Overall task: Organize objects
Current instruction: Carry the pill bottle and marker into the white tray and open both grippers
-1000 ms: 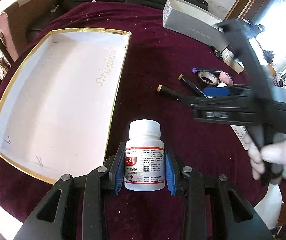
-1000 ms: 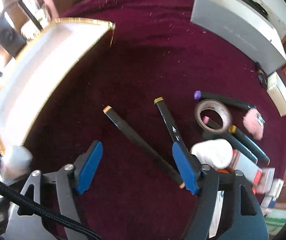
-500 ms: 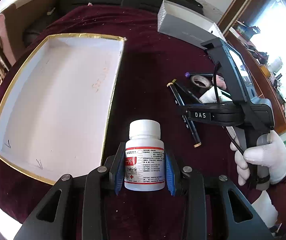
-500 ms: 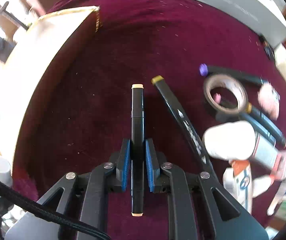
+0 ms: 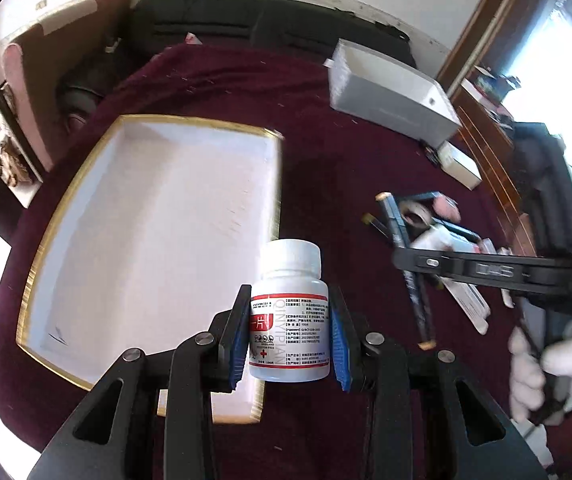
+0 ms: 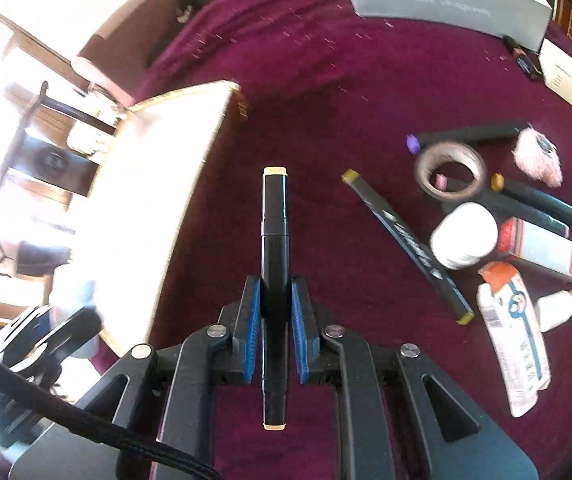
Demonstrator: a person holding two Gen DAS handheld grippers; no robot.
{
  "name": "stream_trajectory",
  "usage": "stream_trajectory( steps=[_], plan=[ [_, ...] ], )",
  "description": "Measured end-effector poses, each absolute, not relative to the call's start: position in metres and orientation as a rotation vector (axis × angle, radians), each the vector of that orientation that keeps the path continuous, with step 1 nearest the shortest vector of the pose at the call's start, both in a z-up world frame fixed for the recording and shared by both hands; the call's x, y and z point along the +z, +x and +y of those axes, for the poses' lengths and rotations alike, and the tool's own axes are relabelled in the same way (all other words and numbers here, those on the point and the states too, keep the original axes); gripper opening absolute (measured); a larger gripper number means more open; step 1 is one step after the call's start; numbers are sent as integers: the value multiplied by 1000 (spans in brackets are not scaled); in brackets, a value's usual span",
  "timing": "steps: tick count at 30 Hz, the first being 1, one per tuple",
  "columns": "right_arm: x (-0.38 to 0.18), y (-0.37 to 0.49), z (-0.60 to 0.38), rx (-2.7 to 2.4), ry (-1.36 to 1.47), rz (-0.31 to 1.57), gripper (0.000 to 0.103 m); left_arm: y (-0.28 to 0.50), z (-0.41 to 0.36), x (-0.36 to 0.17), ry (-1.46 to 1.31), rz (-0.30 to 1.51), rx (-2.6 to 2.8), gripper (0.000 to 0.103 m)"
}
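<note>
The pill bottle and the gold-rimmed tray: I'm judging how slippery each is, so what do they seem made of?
Pill bottle: likely smooth white plastic, with a glossy printed paper label.
Gold-rimmed tray: probably cardboard, matte white inside, with shiny gold foil along the rim. Glare leaves this uncertain.

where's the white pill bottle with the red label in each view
Left wrist view: the white pill bottle stands bottom centre, upright, clamped between the left gripper fingers, over the near corner of the gold-rimmed white tray.
Right wrist view: only a pale blur at the far left edge, too smeared to say it is the bottle; a different, capless-looking white bottle lies in the clutter at right.
Shared landmark: the gold-rimmed tray, centre-left in both views.
</note>
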State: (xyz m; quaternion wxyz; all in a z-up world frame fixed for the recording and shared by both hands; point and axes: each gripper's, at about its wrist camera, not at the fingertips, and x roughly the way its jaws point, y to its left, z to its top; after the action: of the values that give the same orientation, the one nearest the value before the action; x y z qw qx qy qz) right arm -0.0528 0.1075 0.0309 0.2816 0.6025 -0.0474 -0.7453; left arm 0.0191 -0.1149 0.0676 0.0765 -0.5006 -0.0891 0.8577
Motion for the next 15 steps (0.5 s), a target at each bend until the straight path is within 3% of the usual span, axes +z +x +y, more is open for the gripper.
stream_trajectory(
  steps=[7,15],
  plan=[
    [56,-66,37,-1920,1577,-258,13,-28,-156,60,-1495,-227,2643,30],
    [25,-100,-28,-1906,1663,-365,13,-87,-184,35,-1490,-207,2660,30]
  ],
)
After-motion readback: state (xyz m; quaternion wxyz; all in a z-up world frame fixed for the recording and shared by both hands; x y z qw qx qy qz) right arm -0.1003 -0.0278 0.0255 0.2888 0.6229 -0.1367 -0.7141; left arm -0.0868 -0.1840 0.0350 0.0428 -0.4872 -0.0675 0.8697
